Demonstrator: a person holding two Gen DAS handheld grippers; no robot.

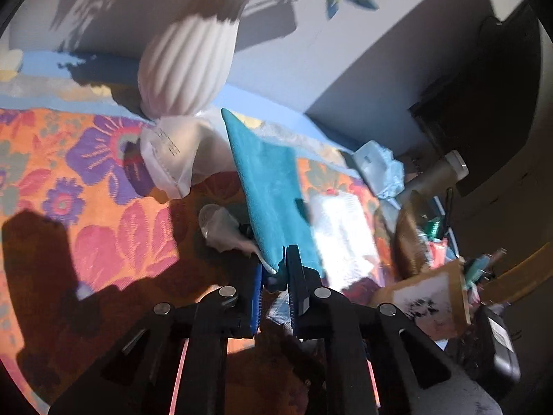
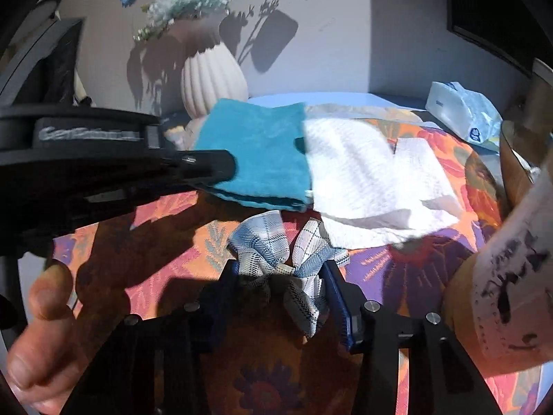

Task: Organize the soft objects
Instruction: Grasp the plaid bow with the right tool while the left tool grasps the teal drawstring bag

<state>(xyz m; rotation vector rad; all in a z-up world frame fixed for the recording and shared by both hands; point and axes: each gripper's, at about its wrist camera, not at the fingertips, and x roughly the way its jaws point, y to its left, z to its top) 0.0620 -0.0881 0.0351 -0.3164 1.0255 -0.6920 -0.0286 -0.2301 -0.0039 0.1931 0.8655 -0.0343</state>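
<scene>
My left gripper (image 1: 276,269) is shut on the edge of a folded teal cloth (image 1: 269,186) and holds it over the floral tablecloth (image 1: 86,173). In the right wrist view the same cloth (image 2: 255,152) lies next to a white paper towel (image 2: 373,180), with the left gripper's arm (image 2: 103,159) reaching in from the left. My right gripper (image 2: 281,269) stands around a plaid fabric bow (image 2: 276,252), with its jaws apart on either side of the bow. A white face mask (image 1: 169,159) and a small crumpled white item (image 1: 221,224) lie near the teal cloth.
A ribbed white vase (image 2: 211,76) with flowers stands at the back by the wall. A tissue pack (image 2: 463,114) lies at the back right. A wooden basket (image 1: 411,238) with assorted items and a paper-labelled object (image 2: 511,269) sit at the right.
</scene>
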